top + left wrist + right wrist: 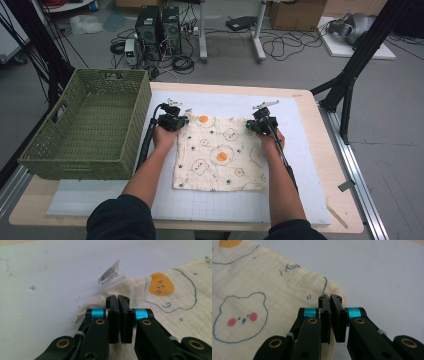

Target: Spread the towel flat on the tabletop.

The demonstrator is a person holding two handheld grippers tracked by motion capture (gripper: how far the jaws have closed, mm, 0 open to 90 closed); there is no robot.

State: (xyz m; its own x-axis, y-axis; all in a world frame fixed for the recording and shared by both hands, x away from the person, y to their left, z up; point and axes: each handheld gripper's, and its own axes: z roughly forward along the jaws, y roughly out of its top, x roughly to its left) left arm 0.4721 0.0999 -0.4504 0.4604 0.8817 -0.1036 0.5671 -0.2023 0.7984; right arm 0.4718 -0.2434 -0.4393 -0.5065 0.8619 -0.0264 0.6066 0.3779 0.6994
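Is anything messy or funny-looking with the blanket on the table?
Nothing is spilled or torn. The cloth lies mostly flat but sits a little crooked on the white mat. Its far left corner is bunched up where the left hand-held gripper pinches it, and a white tag sticks up there.

The high view looks forward and down from above the person's side, taking in the whole surface from some way off. Each gripper view sits low and close behind its own jaws. All three share the printed cloth: its far corners.
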